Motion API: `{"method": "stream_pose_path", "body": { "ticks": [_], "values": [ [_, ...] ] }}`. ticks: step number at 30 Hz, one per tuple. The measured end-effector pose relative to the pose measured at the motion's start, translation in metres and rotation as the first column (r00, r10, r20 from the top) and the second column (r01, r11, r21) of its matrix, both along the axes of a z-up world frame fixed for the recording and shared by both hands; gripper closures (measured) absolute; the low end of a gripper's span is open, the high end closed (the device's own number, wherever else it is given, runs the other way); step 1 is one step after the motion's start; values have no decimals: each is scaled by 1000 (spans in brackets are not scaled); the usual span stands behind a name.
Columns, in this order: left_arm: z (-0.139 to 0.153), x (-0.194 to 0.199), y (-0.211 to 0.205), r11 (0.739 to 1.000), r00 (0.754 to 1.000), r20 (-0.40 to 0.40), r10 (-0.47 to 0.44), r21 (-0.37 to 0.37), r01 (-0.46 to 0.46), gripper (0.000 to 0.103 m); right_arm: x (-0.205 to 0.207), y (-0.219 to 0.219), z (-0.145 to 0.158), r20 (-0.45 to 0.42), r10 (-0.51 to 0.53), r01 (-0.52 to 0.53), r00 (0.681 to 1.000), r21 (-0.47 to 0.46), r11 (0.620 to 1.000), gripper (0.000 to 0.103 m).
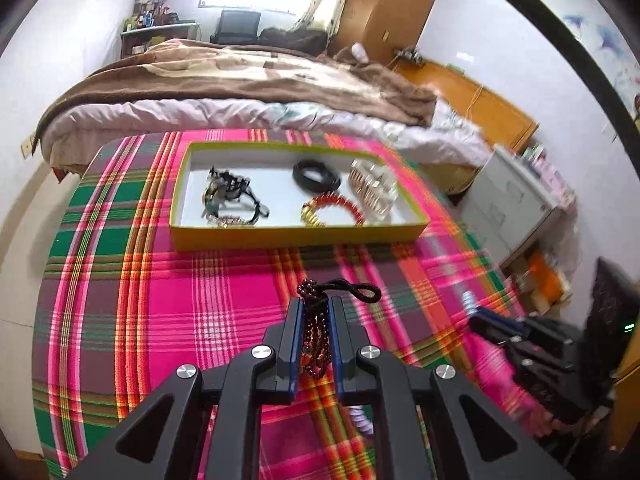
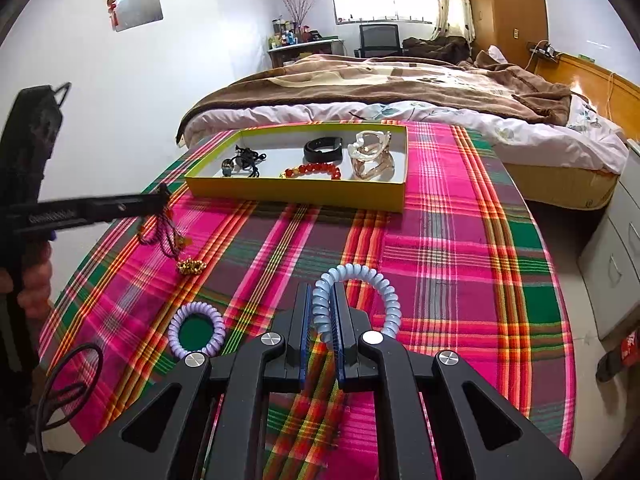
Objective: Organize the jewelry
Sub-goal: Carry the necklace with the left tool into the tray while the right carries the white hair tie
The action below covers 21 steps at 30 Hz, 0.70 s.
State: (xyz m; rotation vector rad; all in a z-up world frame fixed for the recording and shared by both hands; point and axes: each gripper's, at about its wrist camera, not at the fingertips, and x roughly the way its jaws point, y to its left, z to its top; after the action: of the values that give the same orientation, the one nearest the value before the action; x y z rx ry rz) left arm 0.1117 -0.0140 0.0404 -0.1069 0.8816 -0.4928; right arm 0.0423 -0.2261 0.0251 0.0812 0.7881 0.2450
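Left gripper pinches the dark beaded bracelet; tray lies at twelve o'clock. Right gripper clamps the blue spiral band. Risk: the bracelet's dangling tassel snags the tray wall or tablecloth, dragging it loose.

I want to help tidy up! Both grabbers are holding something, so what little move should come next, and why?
Probably carry the left hand-held gripper forward over the yellow box. It is shut on the dark beaded bracelet, lifted off the plaid cloth, and other jewelry already lies in that box. The right hand-held gripper, shut on the blue coil hair tie, could follow.
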Motion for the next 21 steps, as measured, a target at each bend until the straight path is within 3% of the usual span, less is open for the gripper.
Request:
{"method": "stream_pose_path", "body": {
  "ticks": [7,21],
  "values": [
    [15,0,10,1000,999,39,30,1,-30,91,5,4,7,10,11,-11,1000,-6,1000,93],
    [55,34,27,997,994,82,72,5,-72,91,47,22,55,90,43,-43,995,-6,999,93]
  ]
}}
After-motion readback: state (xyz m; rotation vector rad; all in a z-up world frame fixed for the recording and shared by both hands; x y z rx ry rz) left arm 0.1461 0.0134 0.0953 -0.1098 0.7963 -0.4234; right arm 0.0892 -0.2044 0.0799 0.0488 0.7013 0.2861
